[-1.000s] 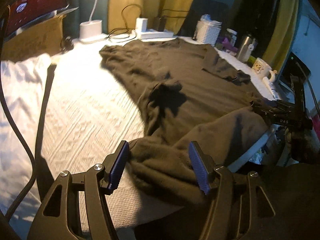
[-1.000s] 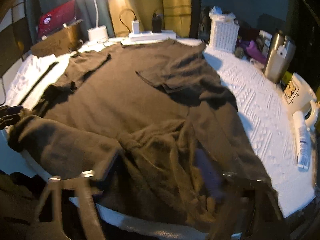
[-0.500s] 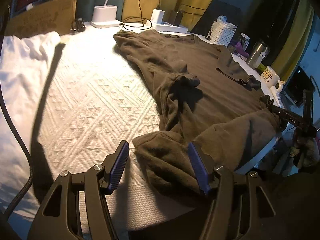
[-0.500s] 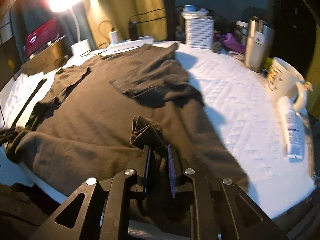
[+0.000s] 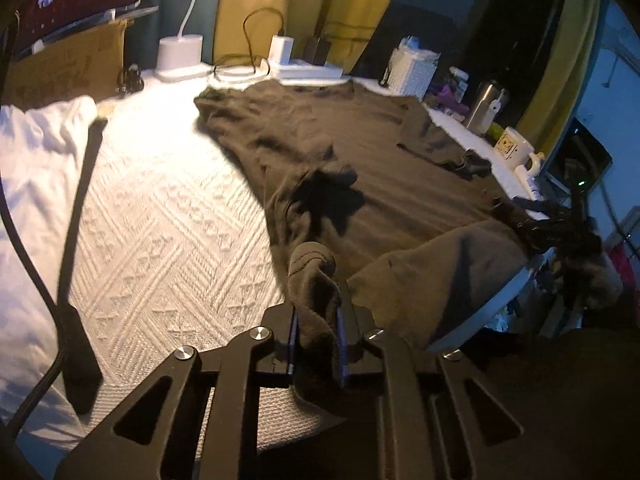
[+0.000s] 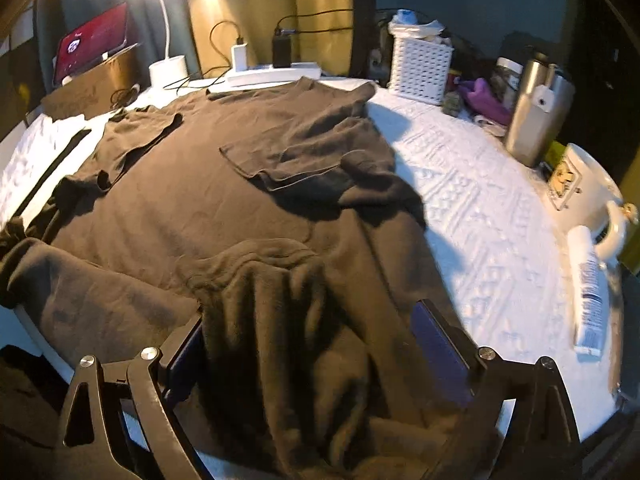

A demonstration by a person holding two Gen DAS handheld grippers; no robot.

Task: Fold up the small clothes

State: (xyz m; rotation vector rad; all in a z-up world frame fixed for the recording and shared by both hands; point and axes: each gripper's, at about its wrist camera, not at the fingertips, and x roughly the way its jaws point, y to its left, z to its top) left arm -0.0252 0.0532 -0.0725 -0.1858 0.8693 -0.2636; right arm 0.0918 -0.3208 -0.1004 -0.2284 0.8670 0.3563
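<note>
The left gripper (image 5: 316, 336) is seen closing, its pads clamped on a bunched bit of the brown shirt (image 5: 360, 168) hem, while the right gripper (image 6: 320, 344) is opening wide with loose fabric lying between the jaws. The shirt is spread flat over a white textured bedspread (image 5: 160, 208). Along the far edge a lit lamp base (image 6: 168, 70), power strip (image 6: 272, 74), white basket (image 6: 420, 68), steel tumbler (image 6: 532, 120) and mug (image 6: 588, 188) are lined up; the mug print is too blurry to be read
</note>
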